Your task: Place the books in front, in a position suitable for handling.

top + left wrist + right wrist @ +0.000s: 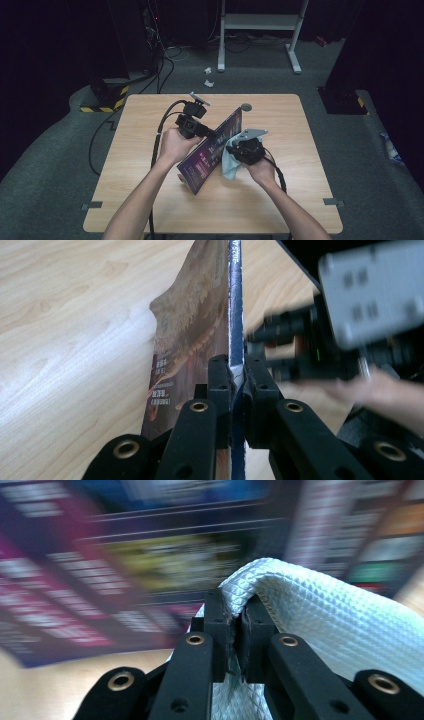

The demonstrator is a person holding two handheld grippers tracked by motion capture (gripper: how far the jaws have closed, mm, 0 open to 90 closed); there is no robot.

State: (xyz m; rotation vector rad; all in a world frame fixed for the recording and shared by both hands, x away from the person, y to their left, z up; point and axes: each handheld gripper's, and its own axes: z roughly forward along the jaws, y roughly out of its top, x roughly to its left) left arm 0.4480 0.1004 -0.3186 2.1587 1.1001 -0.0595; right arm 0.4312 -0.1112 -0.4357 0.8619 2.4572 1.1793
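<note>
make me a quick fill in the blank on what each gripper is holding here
1. The left gripper is shut on the top edge of the ____, which stands tilted on the table.
2. The right gripper pinches a pale, quilted ____ between its fingers.
3. In the high view, a small round grey disc lies near the table's ____ edge.

Missing words: book; cloth; far

Both forearms reached in over the table; the left gripper pointed right with jaws clamped shut, the right gripper facing it, likewise closed
</note>
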